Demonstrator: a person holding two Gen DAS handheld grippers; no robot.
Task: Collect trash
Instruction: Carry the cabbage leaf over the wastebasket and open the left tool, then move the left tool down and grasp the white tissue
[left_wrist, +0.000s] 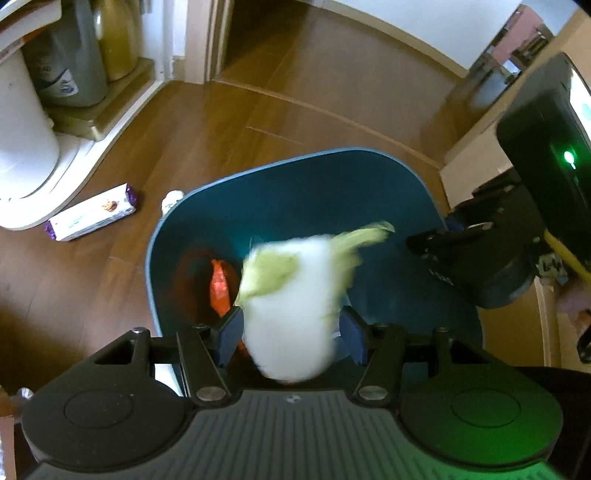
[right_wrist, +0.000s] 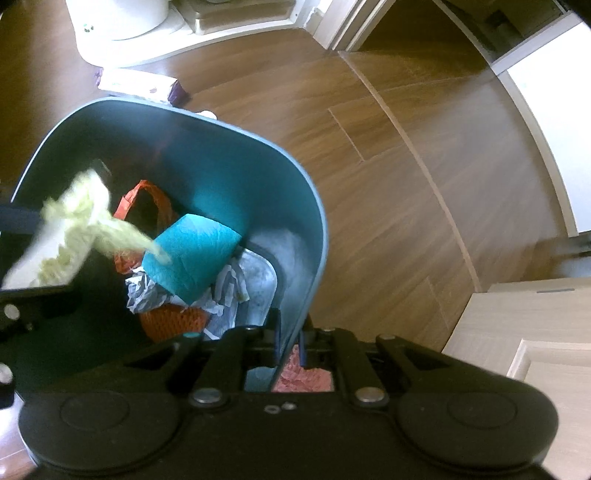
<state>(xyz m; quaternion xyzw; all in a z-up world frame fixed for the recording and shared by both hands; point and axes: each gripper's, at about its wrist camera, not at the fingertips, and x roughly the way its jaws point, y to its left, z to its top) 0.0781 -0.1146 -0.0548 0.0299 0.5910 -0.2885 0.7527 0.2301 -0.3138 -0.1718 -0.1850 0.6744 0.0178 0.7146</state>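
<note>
Hovering over the mouth of the teal bin (left_wrist: 369, 177), the left gripper (left_wrist: 291, 334) has a white wrapper smeared with yellow-green (left_wrist: 295, 295) between its jaws; the wrapper is blurred, so whether the pads press it or it is already slipping free I cannot tell. The drop looks like the step in hand, and next those jaws need to spread wide so the piece falls inside the bin. The right gripper (right_wrist: 290, 347) is clenched on the bin's near rim (right_wrist: 295, 325), steadying it. Inside the bin lie a teal roll (right_wrist: 192, 254), crumpled grey paper (right_wrist: 147, 295), an orange net bag (right_wrist: 170, 321) and a red bag (right_wrist: 136, 195). Just beyond the bin, on the wooden floor (left_wrist: 295, 92), lie a purple-ended biscuit packet (left_wrist: 92, 218) and a small white bottle (left_wrist: 171, 201), seemingly next to collect.
</note>
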